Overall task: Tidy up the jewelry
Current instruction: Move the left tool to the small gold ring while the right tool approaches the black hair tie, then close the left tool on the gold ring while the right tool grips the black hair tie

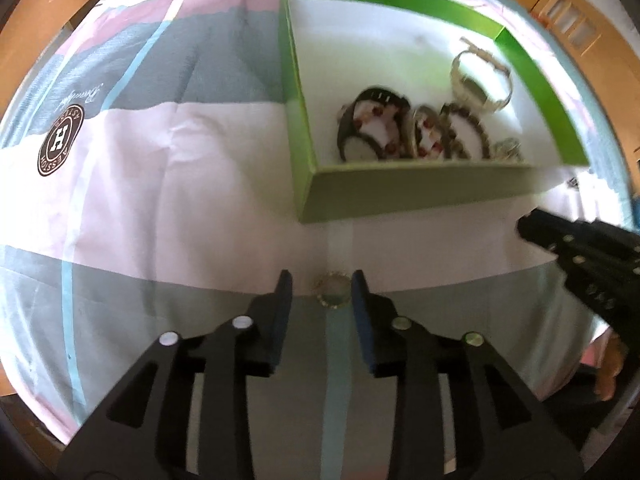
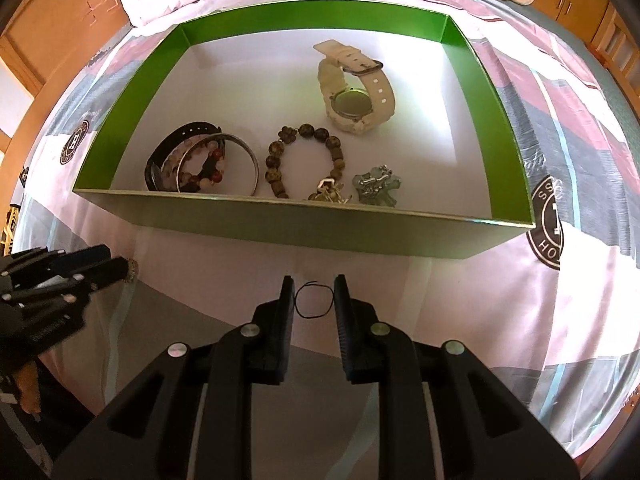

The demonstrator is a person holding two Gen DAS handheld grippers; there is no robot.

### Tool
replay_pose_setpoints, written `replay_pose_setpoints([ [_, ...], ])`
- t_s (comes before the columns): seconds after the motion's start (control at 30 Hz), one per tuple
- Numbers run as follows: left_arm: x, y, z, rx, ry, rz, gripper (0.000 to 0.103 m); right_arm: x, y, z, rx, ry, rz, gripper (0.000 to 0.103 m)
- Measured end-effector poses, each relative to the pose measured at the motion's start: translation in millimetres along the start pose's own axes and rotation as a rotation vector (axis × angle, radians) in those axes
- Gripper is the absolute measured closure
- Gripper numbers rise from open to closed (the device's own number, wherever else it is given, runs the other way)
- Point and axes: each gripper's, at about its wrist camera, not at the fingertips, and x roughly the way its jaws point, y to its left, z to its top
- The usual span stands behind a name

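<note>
Left gripper (image 1: 322,280): jaws spread, straddling a small gold ring (image 1: 331,290) lying on the bedsheet (image 1: 180,200); pads clear of it. Right gripper (image 2: 314,284): jaws narrowly apart around a thin black loop (image 2: 314,300) on the sheet; contact with the pads cannot be told. Beyond both, green box (image 2: 280,224) holds a black strap bracelet (image 2: 180,136), silver bangle (image 2: 248,156), brown bead bracelet (image 2: 312,136), silvery charm (image 2: 376,186), cream watch (image 2: 356,96).
</note>
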Motion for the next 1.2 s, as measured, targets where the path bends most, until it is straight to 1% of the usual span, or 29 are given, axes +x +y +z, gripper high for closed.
replay_pose_setpoints([
  [0.03,3.7,-2.7,-1.1,0.006,0.006,0.016,0.059,1.4,0.1,0.9,0.0,0.001,-0.001,0.083],
  [0.13,10.6,-12.7,-4.4,0.042,0.009,0.06,0.06,4.1,1.4,1.5,-0.004,0.007,0.0,0.083],
  [0.17,10.8,-14.6,-5.2,0.048,0.005,0.065,0.065,5.8,2.1,1.5,-0.006,0.009,0.0,0.083],
  [0.2,11.0,-15.8,-5.8,0.051,0.005,0.062,0.079,7.3,3.2,1.8,-0.008,0.012,-0.001,0.083],
  [0.23,11.5,-16.8,-6.2,0.053,0.006,0.057,0.082,8.1,3.1,2.0,-0.01,0.014,0.0,0.083],
  [0.37,7.8,-20.5,-6.9,0.055,-0.007,0.041,0.082,10.3,4.0,3.4,-0.015,0.017,0.0,0.083],
  [0.43,2.6,-22.8,-7.6,0.06,-0.026,0.031,0.082,10.8,3.6,3.7,-0.018,0.017,-0.001,0.083],
  [0.57,-5.2,-30.8,-7.2,0.079,-0.066,0.036,0.082,12.7,4.1,3.4,-0.025,0.02,-0.002,0.083],
  [0.93,-18.6,-31.7,-9.6,0.101,-0.098,0.03,0.082,11.1,4.4,4.0,-0.036,0.012,-0.015,0.083],
  [1.2,-28.6,-34.9,-8.2,0.112,-0.158,0.049,0.082,-3.1,3.7,5.2,-0.034,-0.049,-0.023,0.083],
])
